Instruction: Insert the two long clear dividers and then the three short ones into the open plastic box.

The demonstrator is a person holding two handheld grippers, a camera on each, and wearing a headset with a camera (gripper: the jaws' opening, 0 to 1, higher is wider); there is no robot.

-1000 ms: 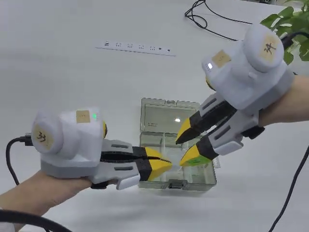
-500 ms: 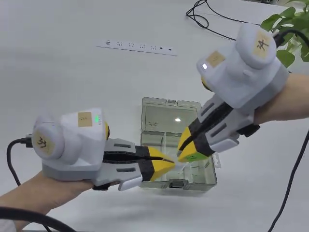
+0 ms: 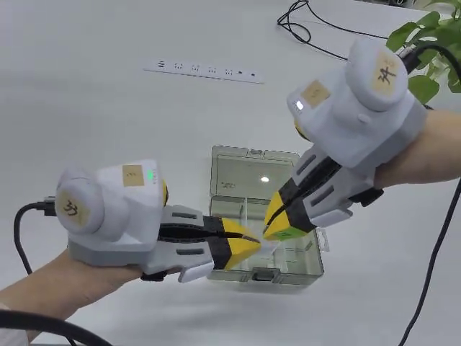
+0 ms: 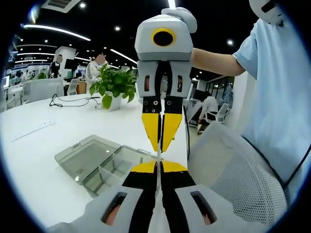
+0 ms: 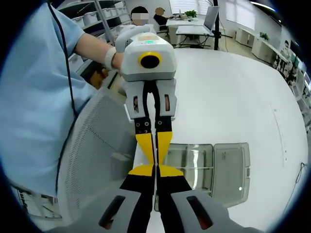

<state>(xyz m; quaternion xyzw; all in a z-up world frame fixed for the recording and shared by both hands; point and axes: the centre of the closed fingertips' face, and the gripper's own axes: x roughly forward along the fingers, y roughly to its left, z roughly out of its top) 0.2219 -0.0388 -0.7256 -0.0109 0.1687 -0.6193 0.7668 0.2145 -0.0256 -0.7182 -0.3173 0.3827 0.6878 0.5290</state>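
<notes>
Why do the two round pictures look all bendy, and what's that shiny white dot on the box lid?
Head view: the dot is light glare on the box lid; the clear divider nearly vanishes against the box. Left gripper view: the fisheye lens curves the table, under a dark ceiling with bright strips. Right gripper view: same bending, seen in the mesh chair.

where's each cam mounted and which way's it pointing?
Head view: on the person's head, looking down at box, left gripper, right gripper, both arms.
Left gripper view: on the left gripper, facing the right gripper; shirt behind.
Right gripper view: on the right gripper, facing the left; shirt behind.
Shared: both gripper views show the box and the pinched divider.
</notes>
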